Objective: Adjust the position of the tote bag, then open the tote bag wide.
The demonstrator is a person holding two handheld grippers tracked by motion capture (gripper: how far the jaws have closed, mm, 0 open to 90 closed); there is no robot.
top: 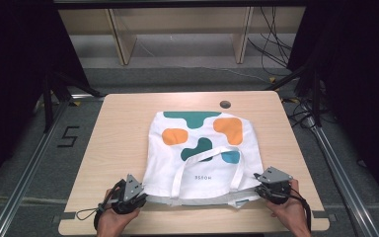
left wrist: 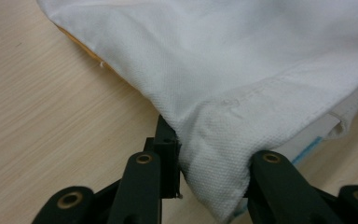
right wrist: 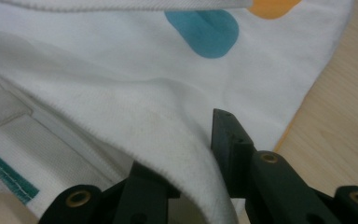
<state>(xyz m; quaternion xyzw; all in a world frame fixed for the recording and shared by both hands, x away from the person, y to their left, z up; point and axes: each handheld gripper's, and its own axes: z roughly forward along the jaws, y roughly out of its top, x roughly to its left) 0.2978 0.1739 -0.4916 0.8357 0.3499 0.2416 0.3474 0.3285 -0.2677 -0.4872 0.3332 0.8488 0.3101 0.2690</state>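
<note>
A white tote bag (top: 202, 148) printed with teal, orange and blue blobs lies flat on the wooden table (top: 123, 128), its opening and two white handles (top: 180, 177) towards the near edge. My left gripper (top: 142, 196) is shut on the bag's near left corner. In the left gripper view the white cloth (left wrist: 223, 79) is pinched between the black jaws of the left gripper (left wrist: 212, 179). My right gripper (top: 258, 190) is shut on the near right corner. In the right gripper view the bag's hem (right wrist: 135, 107) drapes over one jaw of the right gripper (right wrist: 186, 163), and a blue blob (right wrist: 203, 30) shows beyond.
A round cable hole (top: 225, 104) sits at the table's far edge behind the bag. Beyond the table stand wooden shelf legs (top: 121, 39) and loose cables (top: 271, 44) on the floor. Metal rails (top: 34, 163) run along both sides, and a "5" (top: 68, 137) marks the floor at left.
</note>
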